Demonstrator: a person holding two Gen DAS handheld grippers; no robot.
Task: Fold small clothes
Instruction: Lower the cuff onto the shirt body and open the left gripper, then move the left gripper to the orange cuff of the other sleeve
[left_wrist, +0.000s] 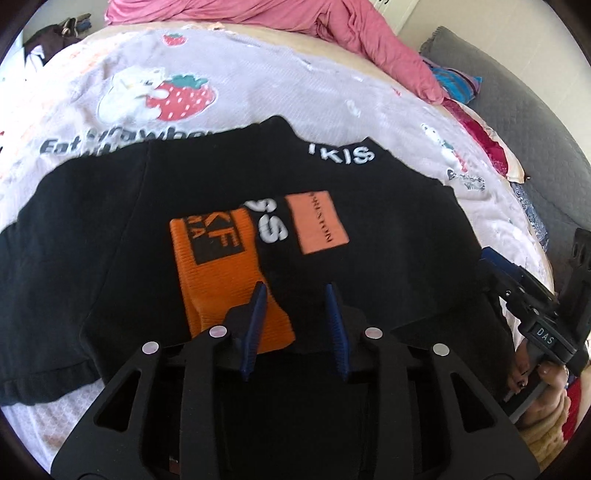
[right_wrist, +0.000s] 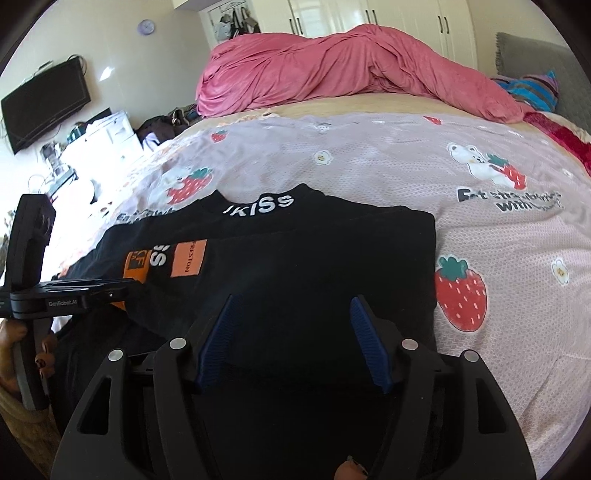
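Observation:
A small black shirt (left_wrist: 388, 229) with white lettering and orange patches (left_wrist: 221, 273) lies on the bed, one side folded over. It also shows in the right wrist view (right_wrist: 314, 251). My left gripper (left_wrist: 295, 291) is open and hovers over the shirt's near edge, at the orange patch. My right gripper (right_wrist: 291, 302) is open over the shirt's near right part. Neither holds cloth. The right gripper's body shows at the right edge of the left wrist view (left_wrist: 535, 314); the left one's body shows in the right wrist view (right_wrist: 55, 291).
The bed has a pale strawberry-print sheet (right_wrist: 461, 184). A pink duvet (right_wrist: 351, 66) is heaped at the far side, with a striped cloth (right_wrist: 532, 92) and grey headboard (right_wrist: 535, 59) to the right. A TV (right_wrist: 44, 103) and cluttered desk stand at left.

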